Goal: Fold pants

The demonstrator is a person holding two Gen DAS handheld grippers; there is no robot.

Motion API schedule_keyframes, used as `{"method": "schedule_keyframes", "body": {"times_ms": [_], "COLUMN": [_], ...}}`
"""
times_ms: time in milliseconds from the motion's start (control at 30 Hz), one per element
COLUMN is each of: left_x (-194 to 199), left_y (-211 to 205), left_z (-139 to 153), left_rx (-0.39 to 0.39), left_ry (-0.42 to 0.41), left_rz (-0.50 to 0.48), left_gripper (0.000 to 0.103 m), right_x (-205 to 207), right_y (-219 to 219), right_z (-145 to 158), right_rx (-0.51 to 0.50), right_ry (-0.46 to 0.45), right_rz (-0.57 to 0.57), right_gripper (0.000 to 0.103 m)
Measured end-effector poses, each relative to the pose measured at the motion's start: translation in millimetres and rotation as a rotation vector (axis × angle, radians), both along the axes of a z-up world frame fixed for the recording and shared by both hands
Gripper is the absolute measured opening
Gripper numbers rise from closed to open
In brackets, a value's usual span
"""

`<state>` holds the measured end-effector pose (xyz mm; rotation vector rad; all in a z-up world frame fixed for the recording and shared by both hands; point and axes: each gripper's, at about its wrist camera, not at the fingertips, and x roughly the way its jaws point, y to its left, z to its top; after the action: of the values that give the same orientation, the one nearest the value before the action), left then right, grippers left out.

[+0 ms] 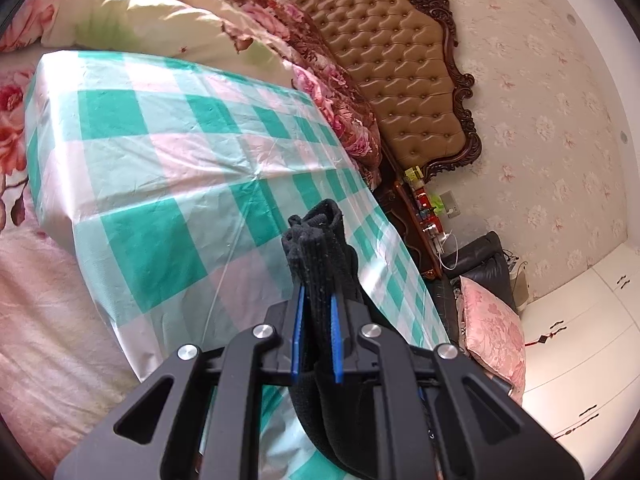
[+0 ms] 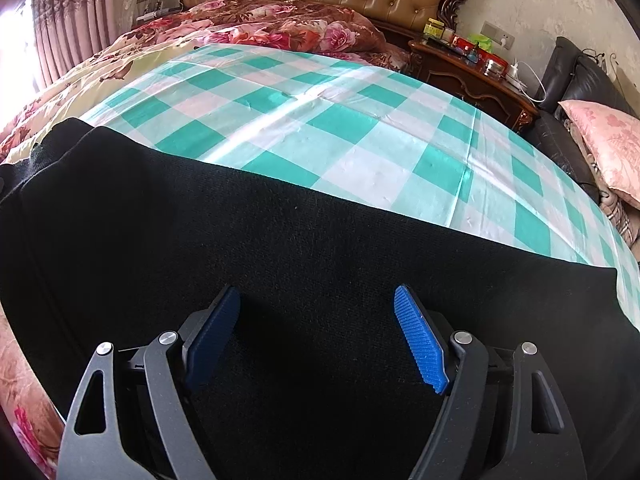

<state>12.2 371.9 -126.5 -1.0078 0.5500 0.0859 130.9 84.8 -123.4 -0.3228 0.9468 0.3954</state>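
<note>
1. Left wrist view: my left claw (image 1: 316,300) is clamped tight on a bunched end of the black pants (image 1: 320,248). The blue pads (image 1: 335,340) pinch the cloth from both sides, a wad sticks out past the tips, and the rest hangs down under the claw toward the bottom of the frame. Behind it is the green check sheet (image 1: 168,160) on the bed, with the floral quilt (image 1: 140,12) and the tufted headboard (image 1: 380,52) further off. This end looks lifted clear of the sheet, though I can't see exactly where the hanging part lands.

2. Right wrist view: my right claw (image 2: 318,300) is wide open, nothing between the pads (image 2: 420,344), pointing down at the pants (image 2: 240,240). Here they lie flat on the sheet (image 2: 320,120) as one broad black band running left to right across the frame, far edge straight against the checks. The cloth is right under and ahead of the tips; can't tell if the tips touch it.

3. What the next move hangs on, I reckon: the long axis runs crosswise to my right claw, and my left already has one end up. So the right is the nearer one to pin or grab the flat part, and the left carries its end along that axis to double the pants over. If the right grabs off centre, the fold probably goes crooked.
</note>
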Motion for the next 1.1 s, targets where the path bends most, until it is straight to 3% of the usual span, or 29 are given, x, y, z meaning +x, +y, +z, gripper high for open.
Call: {"method": "schedule_keyframes", "body": {"times_ms": [133,233,333,400,500,567,667,767,833,933,1067,1100], "left_x": [0.4,-0.5,-0.7,-0.7,0.7,1.2,2.3,4.2,5.3,5.7,0.2,-1.6], "left_y": [-6.5,-6.0,-6.4,-8.0,-19.9,-41.8,-88.6,-149.8,-195.9,-272.4,-376.9,-389.4], "left_z": [11.4,11.8,11.4,13.6,32.2,56.5,87.7,109.9,114.9,105.1,44.0,30.1], "left_rx": [0.054,0.047,0.047,0.057,0.144,0.287,0.500,0.722,0.860,1.051,1.371,1.415], "left_ry": [-0.011,-0.009,-0.005,-0.011,-0.018,-0.023,-0.044,-0.069,-0.084,-0.111,-0.109,-0.104], "left_rz": [-0.014,-0.009,-0.007,-0.011,-0.027,-0.050,-0.113,-0.187,-0.247,-0.367,-0.546,-0.576], "left_gripper": [0.011,0.011,0.011,0.011,0.011,0.011,0.011,0.011,0.011,0.011,0.011,0.011], "right_x": [3.9,1.9,-4.2,-5.6,-7.7,-8.1,4.5,26.6,35.2,37.5,26.3,22.4], "right_y": [-4.9,-10.4,-10.8,-4.8,7.6,3.8,-26.6,-87.1,-123.2,-180.9,-232.6,-239.7], "right_z": [0.2,8.5,20.7,19.7,3.9,8.0,27.3,40.9,44.5,45.6,32.0,26.1], "right_rx": [0.035,0.080,0.137,0.166,0.053,0.079,0.269,0.460,0.556,0.689,0.816,0.835], "right_ry": [0.035,0.041,0.038,0.090,0.096,0.111,0.208,0.327,0.390,0.447,0.513,0.537], "right_rz": [0.001,0.003,0.051,0.101,0.137,0.137,0.107,-0.021,-0.085,-0.171,-0.250,-0.255], "right_gripper": [0.075,0.074,0.068,0.059,0.058,0.058,0.059,0.069,0.071,0.073,0.077,0.079]}}
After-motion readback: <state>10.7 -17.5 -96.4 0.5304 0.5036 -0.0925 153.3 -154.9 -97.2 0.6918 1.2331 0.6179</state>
